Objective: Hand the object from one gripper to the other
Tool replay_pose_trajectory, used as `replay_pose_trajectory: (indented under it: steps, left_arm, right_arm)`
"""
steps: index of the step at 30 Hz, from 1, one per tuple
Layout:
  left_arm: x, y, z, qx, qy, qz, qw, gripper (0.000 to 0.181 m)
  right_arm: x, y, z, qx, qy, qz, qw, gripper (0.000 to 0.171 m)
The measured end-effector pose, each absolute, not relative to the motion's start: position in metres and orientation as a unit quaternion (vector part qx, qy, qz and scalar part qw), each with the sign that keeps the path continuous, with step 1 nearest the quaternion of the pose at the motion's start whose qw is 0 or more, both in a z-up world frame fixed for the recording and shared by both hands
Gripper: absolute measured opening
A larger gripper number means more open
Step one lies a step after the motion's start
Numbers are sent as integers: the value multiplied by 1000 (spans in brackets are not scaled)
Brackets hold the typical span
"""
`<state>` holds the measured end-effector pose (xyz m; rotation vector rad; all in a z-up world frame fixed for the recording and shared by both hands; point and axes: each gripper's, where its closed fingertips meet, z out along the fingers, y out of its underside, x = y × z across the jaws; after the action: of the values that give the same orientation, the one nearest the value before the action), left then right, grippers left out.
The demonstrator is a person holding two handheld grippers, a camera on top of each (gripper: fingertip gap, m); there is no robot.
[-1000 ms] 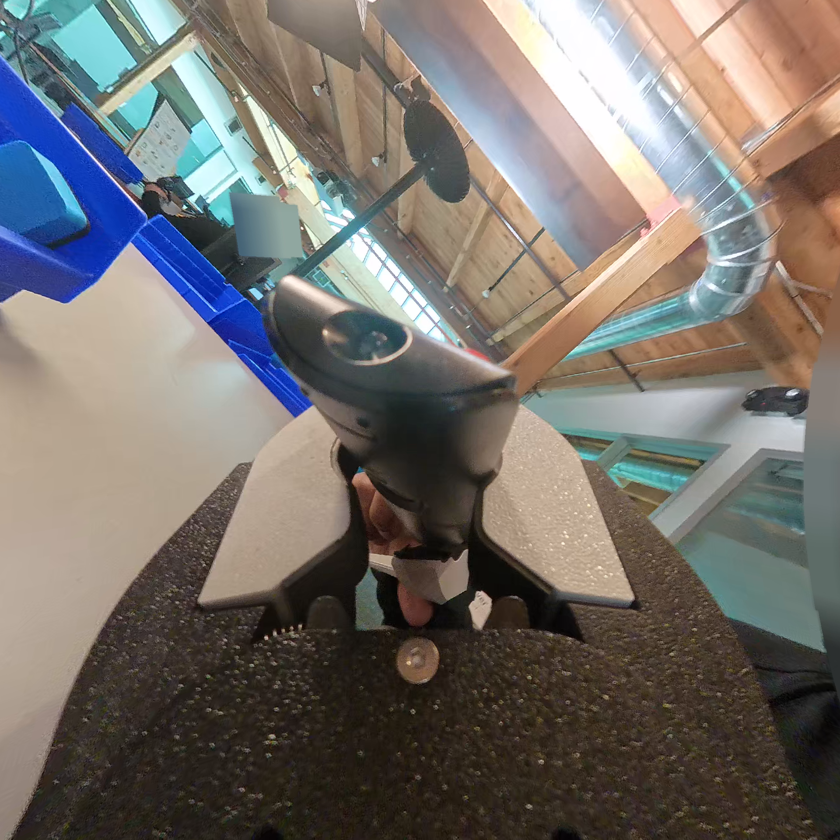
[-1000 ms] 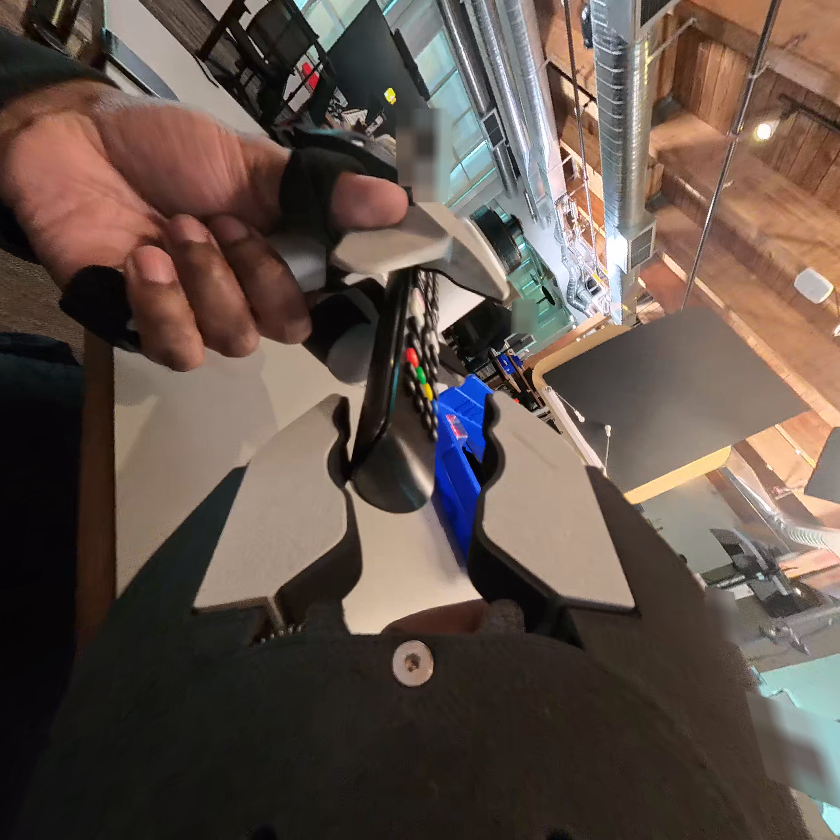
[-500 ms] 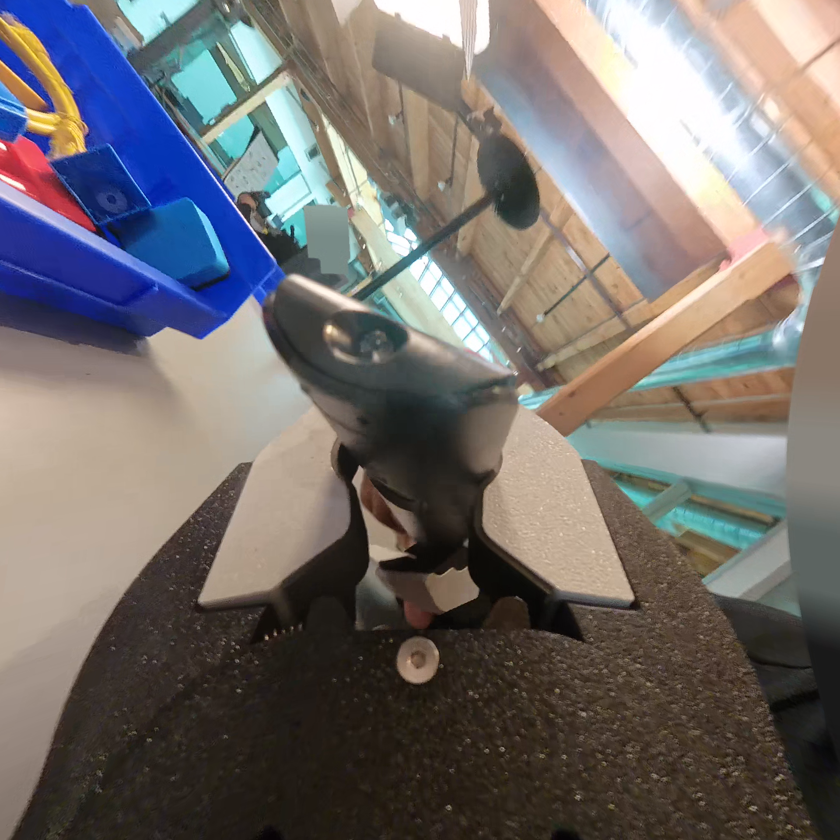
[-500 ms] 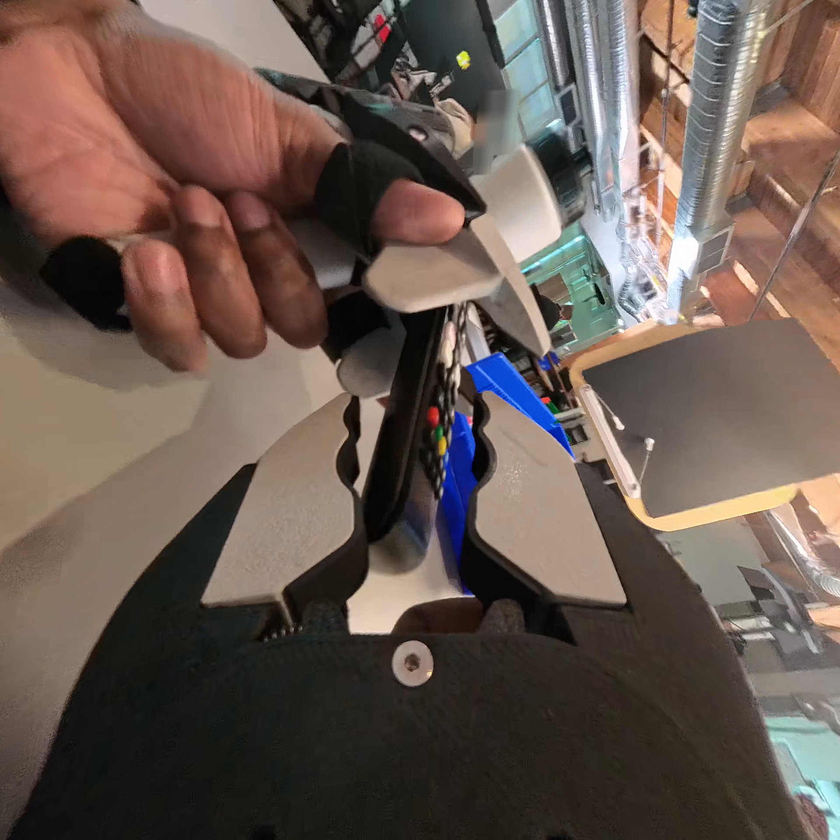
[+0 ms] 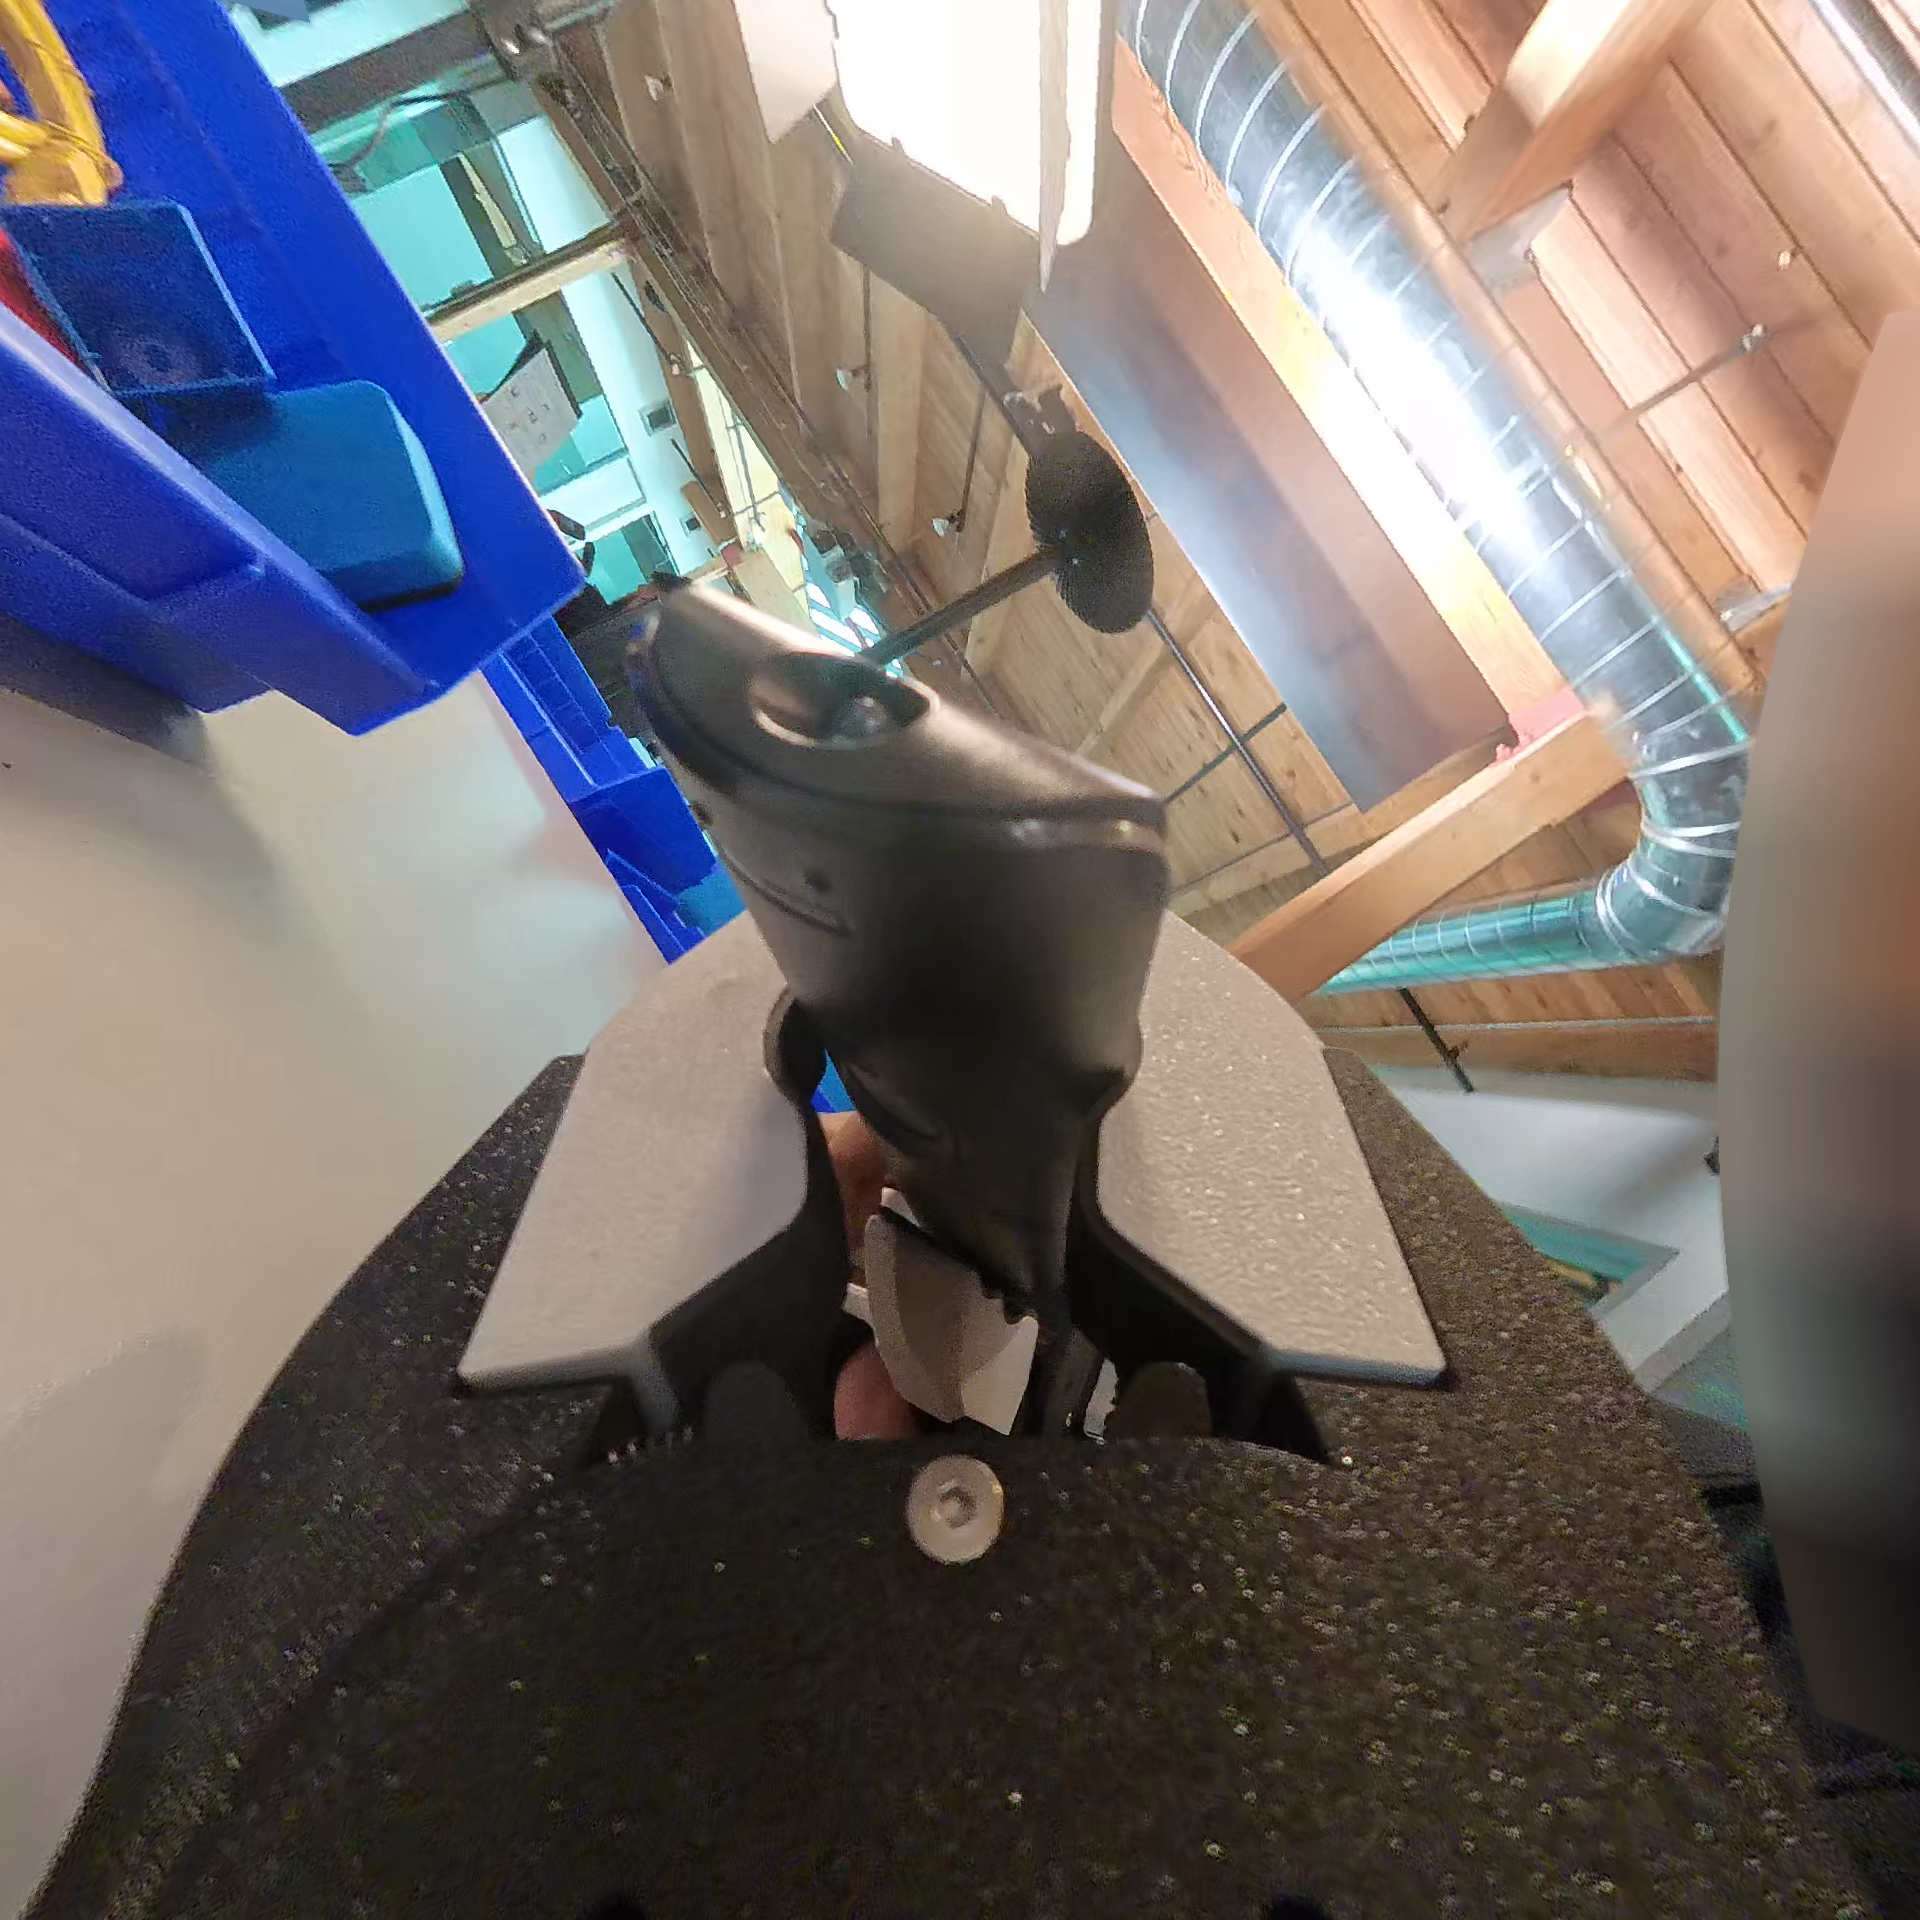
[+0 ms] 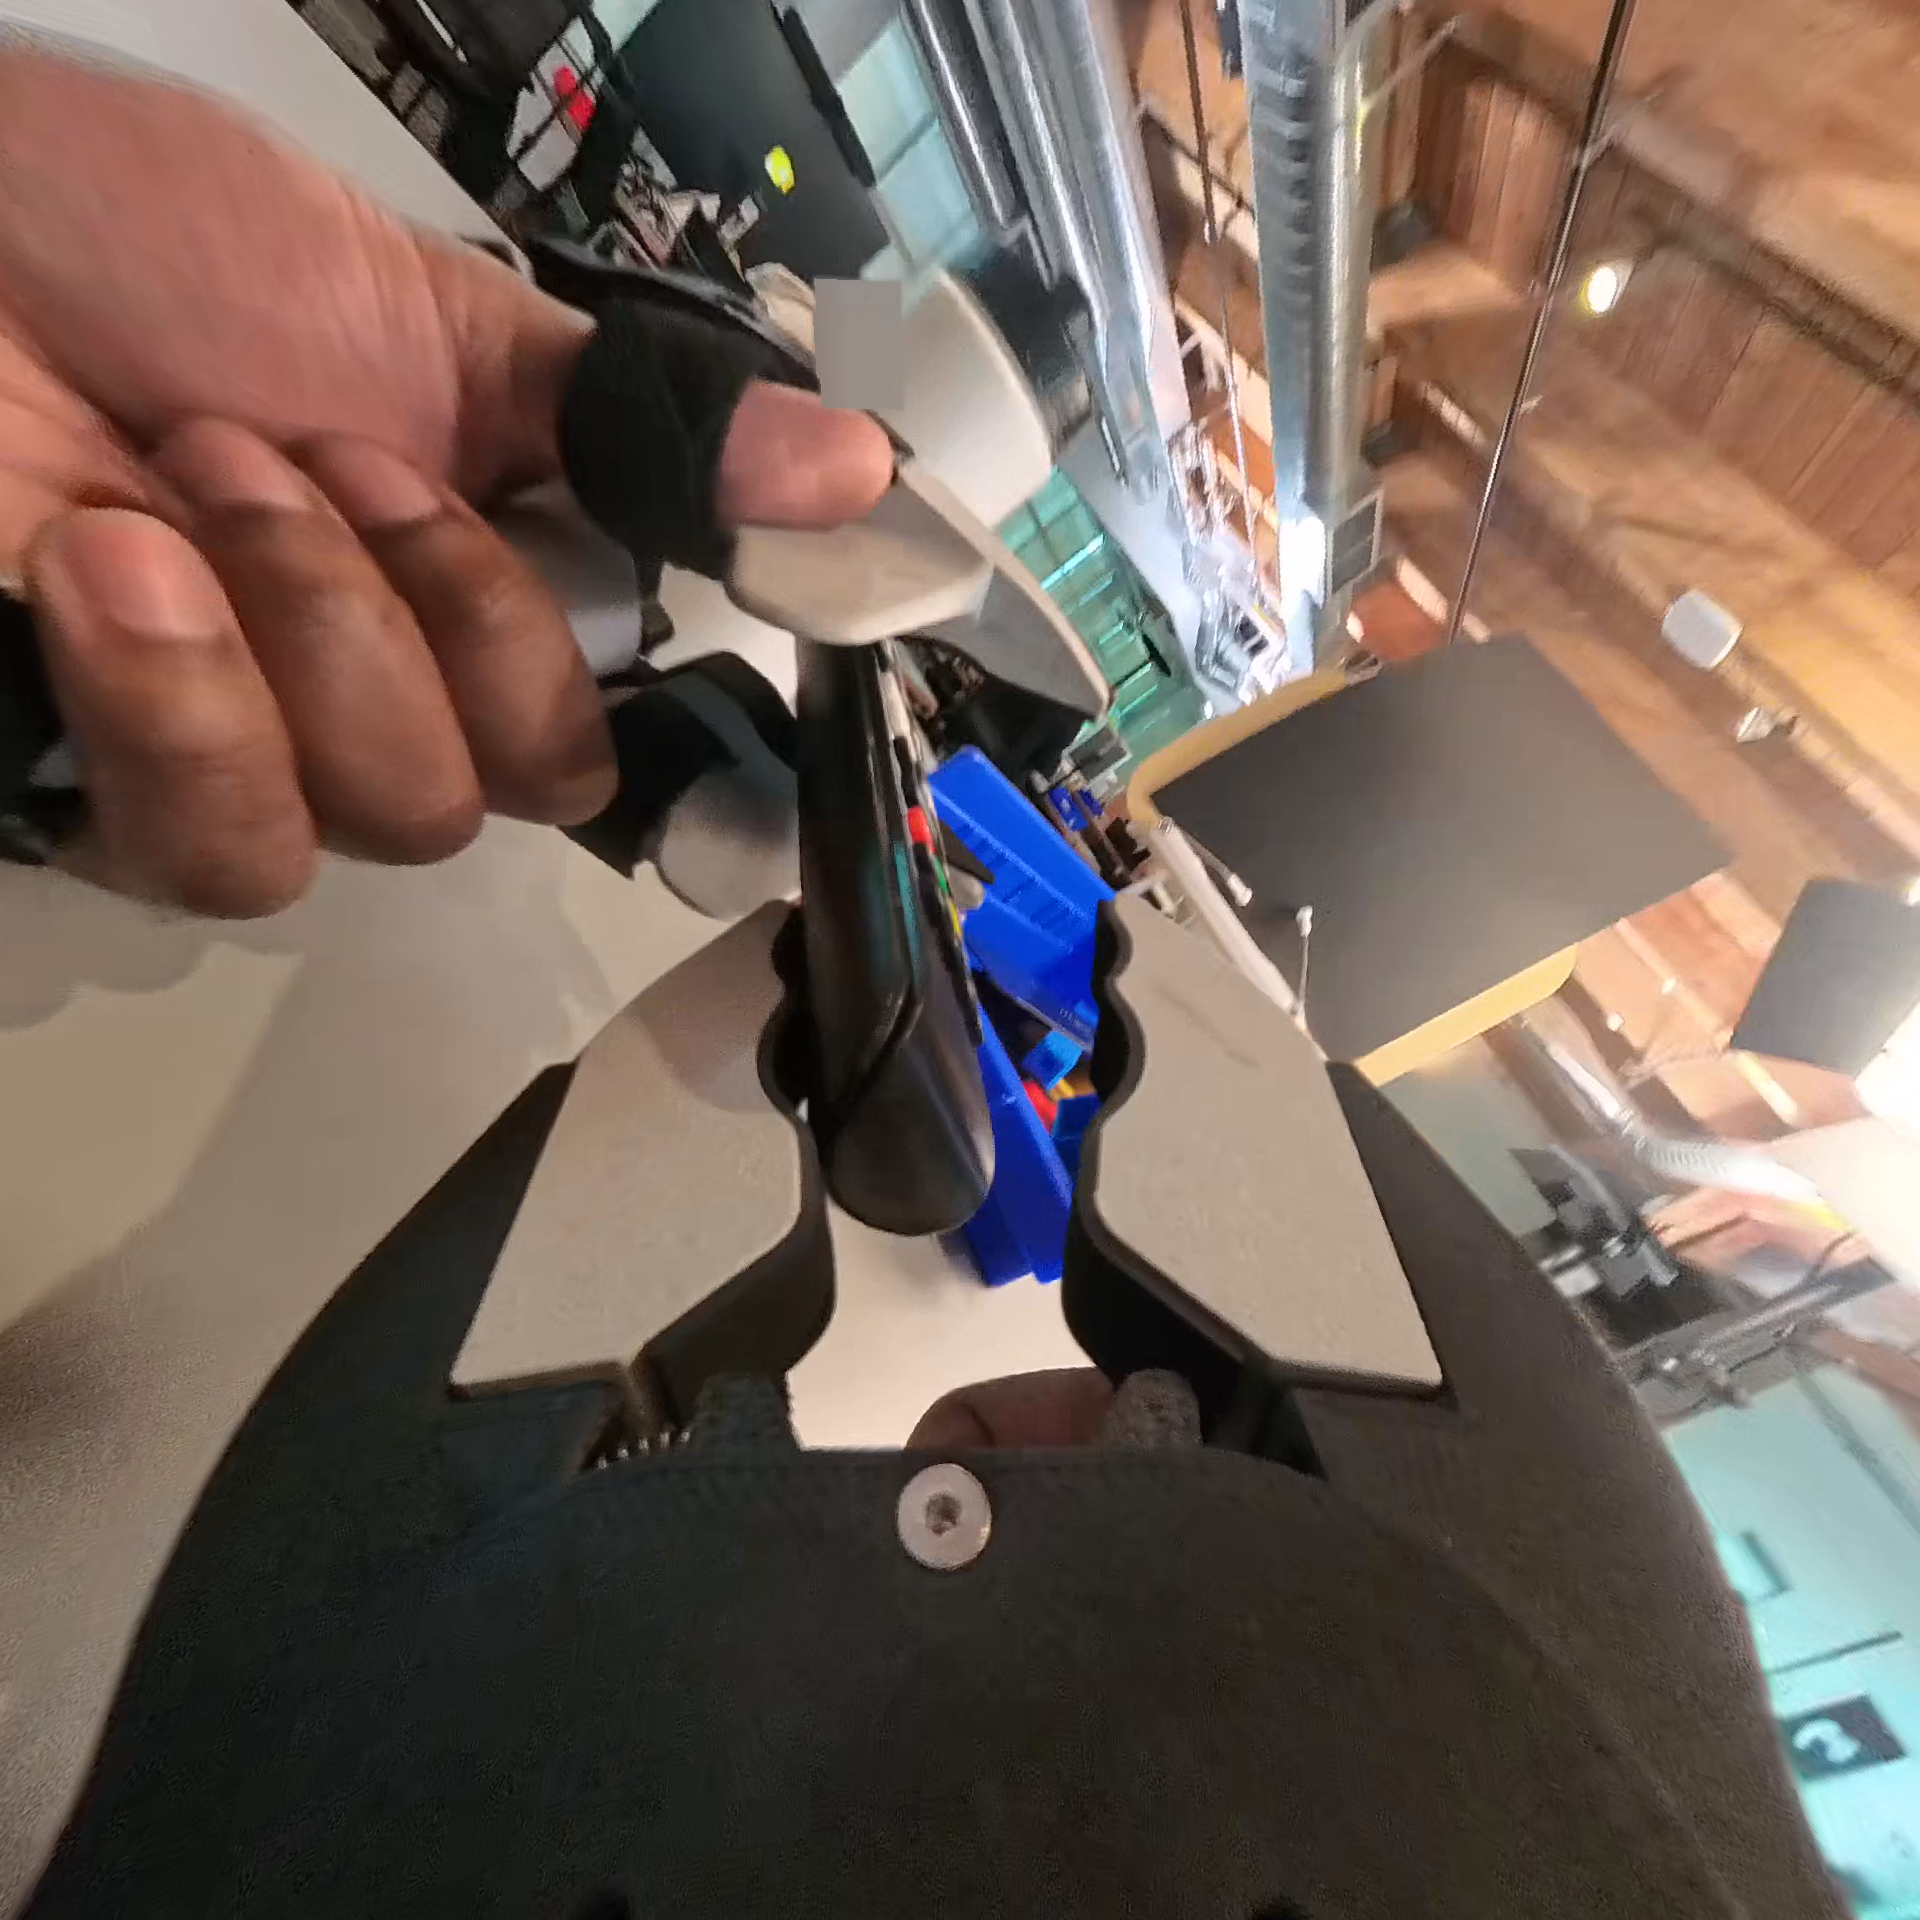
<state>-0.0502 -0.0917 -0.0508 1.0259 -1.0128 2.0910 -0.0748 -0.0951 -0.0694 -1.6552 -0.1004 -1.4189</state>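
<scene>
Handing over mid-air: left gripper (image 5: 951,1081) is clamped on the dark grey plastic remote control (image 5: 914,894), holding it well above the pale grey tabletop (image 5: 260,987). In the right wrist view the remote's lower end sits between the right gripper's (image 6: 940,1081) spread jaws, touching the left pad only. Transfer not done; next, I judge, right closes firmly before left lets go. Blue plastic bins (image 5: 208,468) behind.
</scene>
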Motion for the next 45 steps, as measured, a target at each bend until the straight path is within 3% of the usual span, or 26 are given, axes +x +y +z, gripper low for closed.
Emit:
replay_pose_trajectory:
  steps: [5, 9, 14, 19, 25, 29, 32, 34, 36, 40, 41, 45]
  left_arm:
    - [-83, -95, -41, 340, -444, 780, 282, 50]
    - [-105, -88, -22, 306, -459, 787, 275, 50]
    - [-135, -72, 5, 189, -524, 815, 160, 66]
    - [-148, -49, 33, 76, -502, 860, 51, 80]
    - [-134, -49, 52, 48, -449, 889, 79, 95]
    - [-131, -46, 77, 33, -387, 913, 124, 84]
    - [-123, -65, 69, 43, -456, 889, 33, 74]
    - [-119, -67, 63, 46, -478, 877, -17, 47]
    - [-107, -67, 55, 75, -507, 858, -40, 32]
    - [-98, -60, 45, 78, -536, 830, -130, 30]
    - [-96, -56, 44, 72, -539, 820, -180, 29]
    - [-86, -30, 51, 65, -515, 741, -427, 28]
  right_arm:
    - [-109, -81, -64, -632, -126, -642, 417, 40]
    - [-128, -74, -48, -608, -118, -653, 436, 26]
    - [-143, -68, -23, -601, -88, -624, 492, 25]
    - [-159, -75, 13, -577, -27, -484, 658, 25]
    - [-160, -84, 54, -484, 26, -205, 850, 25]
    - [-145, -71, 63, -450, 42, -32, 892, 25]
    - [-130, -54, 50, -466, 76, 23, 881, 25]
    - [-119, -45, 34, -496, 105, 16, 862, 25]
    - [-113, -42, 21, -515, 125, 4, 848, 25]
    - [-92, -44, 1, -568, 190, -50, 799, 42]
    - [-87, -47, -4, -585, 205, -79, 781, 50]
    - [-80, -68, -6, -610, 246, -181, 731, 51]
